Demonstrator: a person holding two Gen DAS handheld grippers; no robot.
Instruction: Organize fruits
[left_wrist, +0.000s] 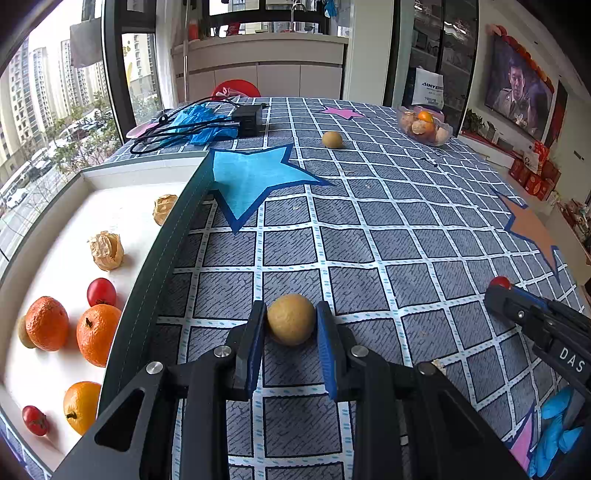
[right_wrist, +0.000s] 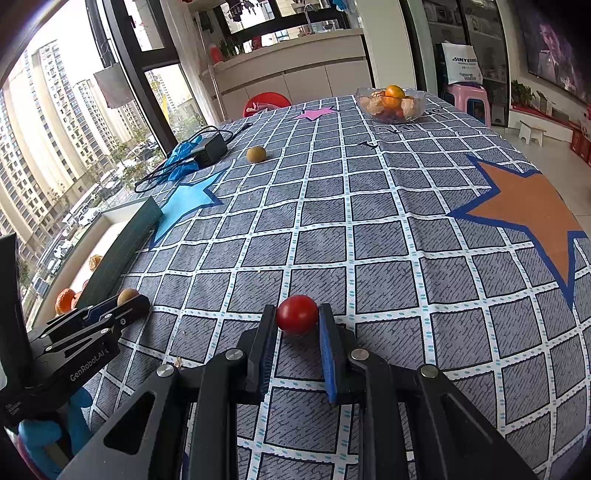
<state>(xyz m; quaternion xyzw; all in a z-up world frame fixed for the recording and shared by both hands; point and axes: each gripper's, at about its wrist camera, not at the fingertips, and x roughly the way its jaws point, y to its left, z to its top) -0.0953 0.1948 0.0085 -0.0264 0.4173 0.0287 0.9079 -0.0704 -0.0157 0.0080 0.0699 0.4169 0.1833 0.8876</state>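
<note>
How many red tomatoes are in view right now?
3. Two lie in the white tray: one tomato beside the oranges, another tomato near its front corner. A third tomato sits between the right hand-held gripper fingers. The glass bowl may hide more.

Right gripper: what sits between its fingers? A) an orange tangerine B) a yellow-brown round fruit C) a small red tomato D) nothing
C: the right gripper has a small red tomato between its blue-padded fingers, while the yellow-brown round fruit sits in the left gripper.
</note>
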